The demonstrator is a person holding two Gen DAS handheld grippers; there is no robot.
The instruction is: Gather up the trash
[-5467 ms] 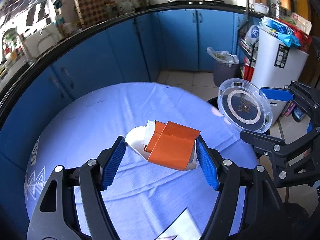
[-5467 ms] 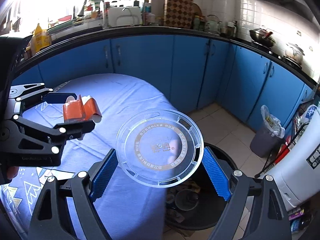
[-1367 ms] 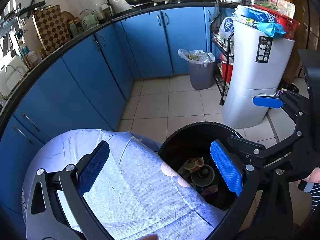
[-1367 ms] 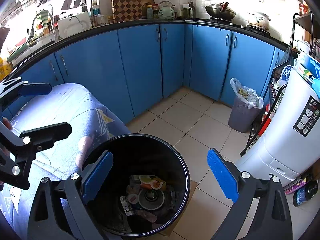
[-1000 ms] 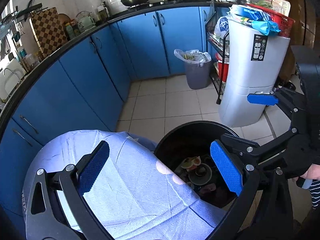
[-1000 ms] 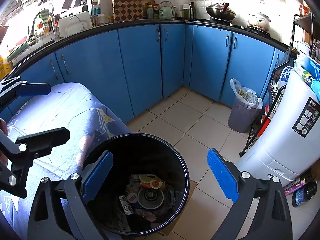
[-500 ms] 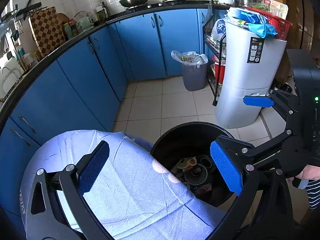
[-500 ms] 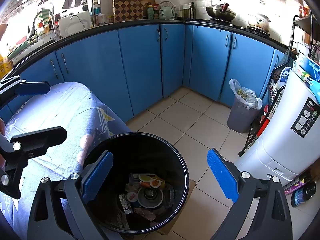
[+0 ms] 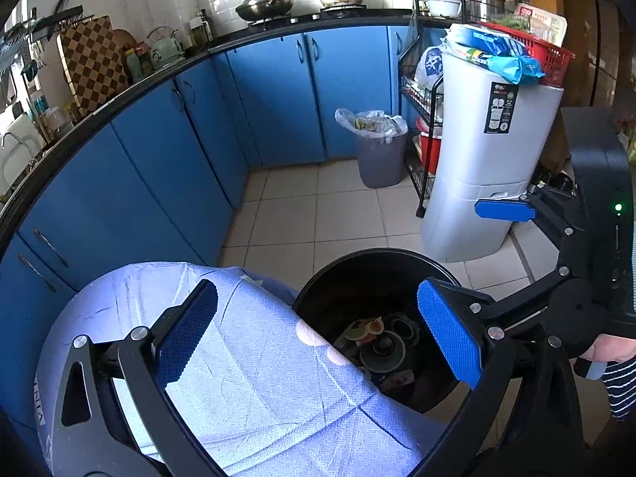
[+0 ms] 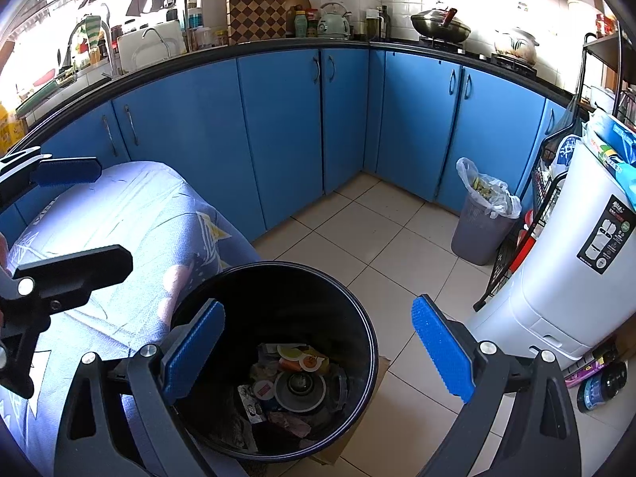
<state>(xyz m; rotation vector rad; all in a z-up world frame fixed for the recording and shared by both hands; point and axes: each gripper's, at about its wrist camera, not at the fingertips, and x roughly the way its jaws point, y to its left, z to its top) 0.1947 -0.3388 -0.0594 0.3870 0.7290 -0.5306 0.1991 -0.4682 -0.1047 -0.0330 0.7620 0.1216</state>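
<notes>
Blue-clothed worktop at far left, pale patterned fabric draped to its edge, bare under the left hand-held gripper; left hand-held gripper spread wide, blue pads far apart, nothing between them, one finger over the cloth, the other over the bin's mouth; black round trash bin just beside the worktop's edge, on a flattened piece of cardboard on the tiled floor; inside the bin, a heap of trash at the bottom: a grey round lid, scraps of printed wrapper, an orange piece; right hand-held gripper poised above the bin's opening, likewise spread and empty, its handle gripped by a hand in a striped sleeve at the right edge of the left wrist view; farther right, a small grey bin lined with a plastic bag against the blue cabinets; white appliance at far right, beside a black wire rack.
</notes>
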